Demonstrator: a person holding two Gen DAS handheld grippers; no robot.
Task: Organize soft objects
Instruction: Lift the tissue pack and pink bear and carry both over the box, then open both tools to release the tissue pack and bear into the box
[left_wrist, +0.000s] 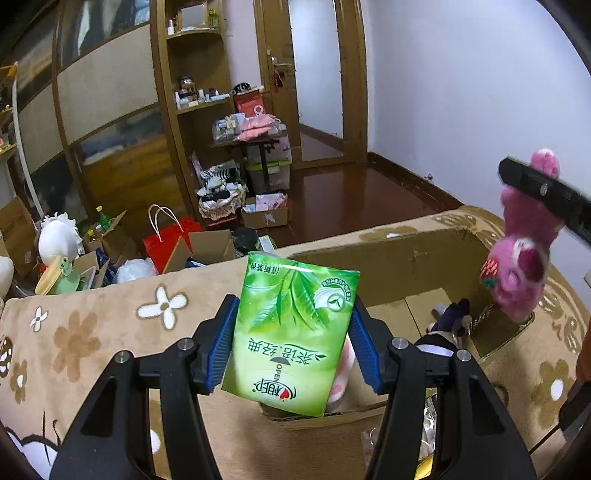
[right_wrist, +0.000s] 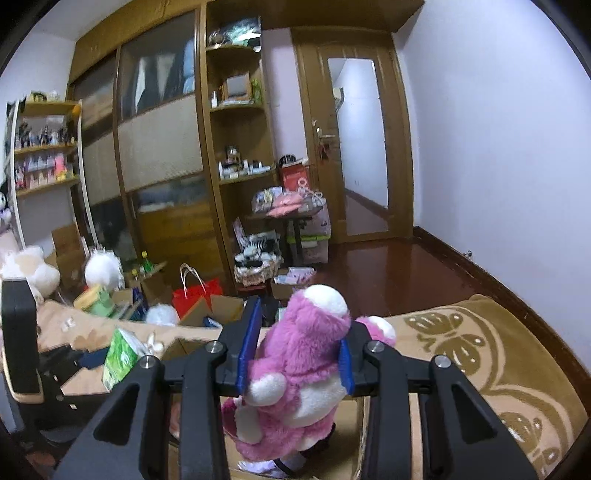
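My left gripper (left_wrist: 293, 332) is shut on a green tissue pack (left_wrist: 291, 332) and holds it above the near edge of an open cardboard box (left_wrist: 402, 251) on the bed. My right gripper (right_wrist: 299, 347) is shut on a pink plush bear (right_wrist: 299, 369) and holds it over the box; the bear also shows in the left wrist view (left_wrist: 517, 273) at the right, above the box's far side. The tissue pack shows in the right wrist view (right_wrist: 120, 356) at the left. A dark soft toy (left_wrist: 450, 317) lies inside the box.
The box sits on a brown flowered blanket (left_wrist: 92, 332). Beyond the bed's edge the floor holds a red paper bag (left_wrist: 166, 240), open cartons (left_wrist: 210, 243), white plush toys (left_wrist: 59, 236) and a basket (left_wrist: 221, 199). A wardrobe (right_wrist: 162, 147) and door (right_wrist: 354, 147) stand behind.
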